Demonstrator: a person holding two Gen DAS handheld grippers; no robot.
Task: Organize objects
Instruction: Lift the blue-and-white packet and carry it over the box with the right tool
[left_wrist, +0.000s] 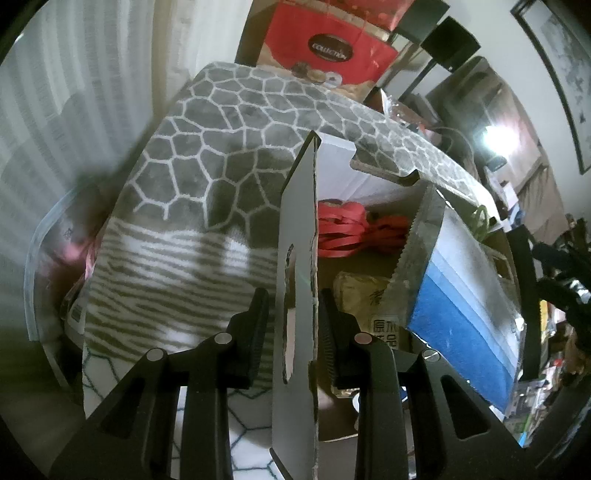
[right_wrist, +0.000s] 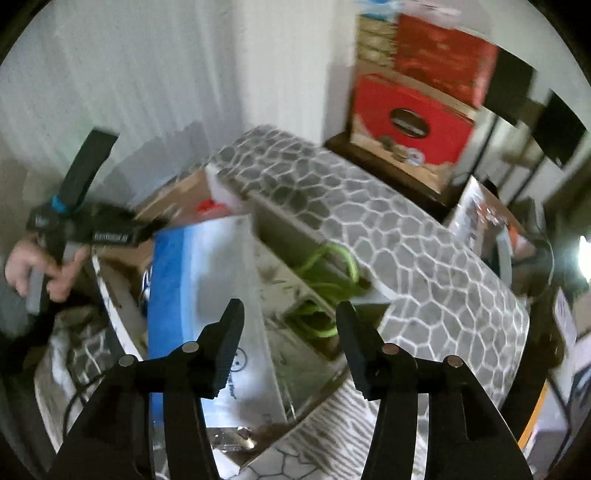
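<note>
A cardboard box stands open, and its side flap (left_wrist: 297, 295) rises upright between the fingers of my left gripper (left_wrist: 293, 332). The jaws are closed onto this flap. Inside the box lie red straps (left_wrist: 351, 230), a tan packet (left_wrist: 364, 295) and a blue-and-white foil bag (left_wrist: 465, 306). In the right wrist view the same bag (right_wrist: 207, 295) leans in the box beside a green cord (right_wrist: 325, 284). My right gripper (right_wrist: 290, 347) is open and empty, hovering above the box. The other hand-held gripper (right_wrist: 88, 229) shows at the left.
A grey honeycomb-pattern blanket (left_wrist: 221, 155) drapes over the box's far side and shows in the right wrist view (right_wrist: 406, 240). Red gift boxes (left_wrist: 325, 48) stand behind on a dark shelf. A clear plastic bin (left_wrist: 44, 258) sits at left. Clutter fills the right.
</note>
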